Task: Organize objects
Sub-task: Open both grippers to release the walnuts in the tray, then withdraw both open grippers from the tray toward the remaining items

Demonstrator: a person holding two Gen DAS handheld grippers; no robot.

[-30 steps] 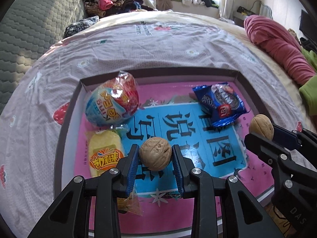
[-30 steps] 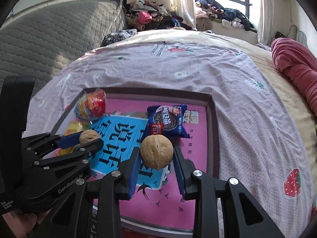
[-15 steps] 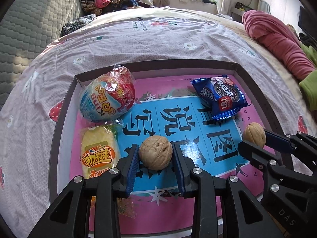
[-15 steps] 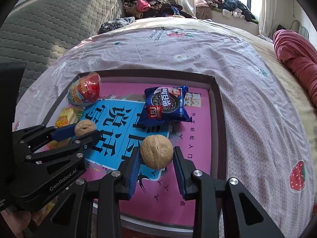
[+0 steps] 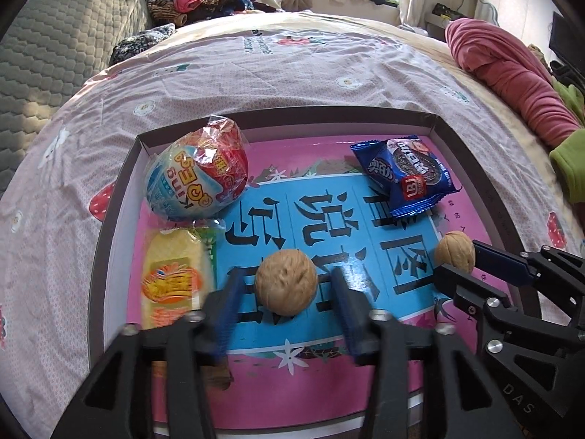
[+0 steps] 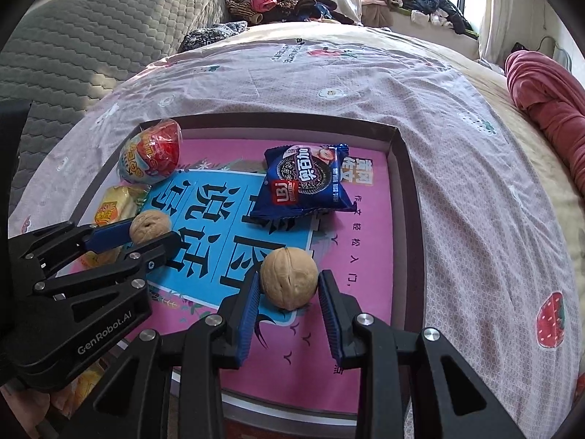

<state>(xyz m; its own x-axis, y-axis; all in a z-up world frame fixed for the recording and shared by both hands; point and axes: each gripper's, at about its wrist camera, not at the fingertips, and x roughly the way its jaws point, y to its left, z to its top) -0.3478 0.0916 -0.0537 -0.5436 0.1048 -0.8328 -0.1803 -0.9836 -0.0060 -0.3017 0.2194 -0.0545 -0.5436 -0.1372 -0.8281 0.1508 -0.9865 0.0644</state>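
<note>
Low in the left view, the left claw (image 5: 285,296) is opening around a tan, wrinkled walnut (image 5: 286,282) in the tray (image 5: 109,226); the right claw (image 6: 289,292) clamps another walnut (image 6: 289,278).

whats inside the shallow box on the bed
In the shallow box: a wrapped toy egg, a yellow snack pack, a blue cookie pack and two walnuts. The near-left corner is hidden behind the left hand-held gripper.
</note>
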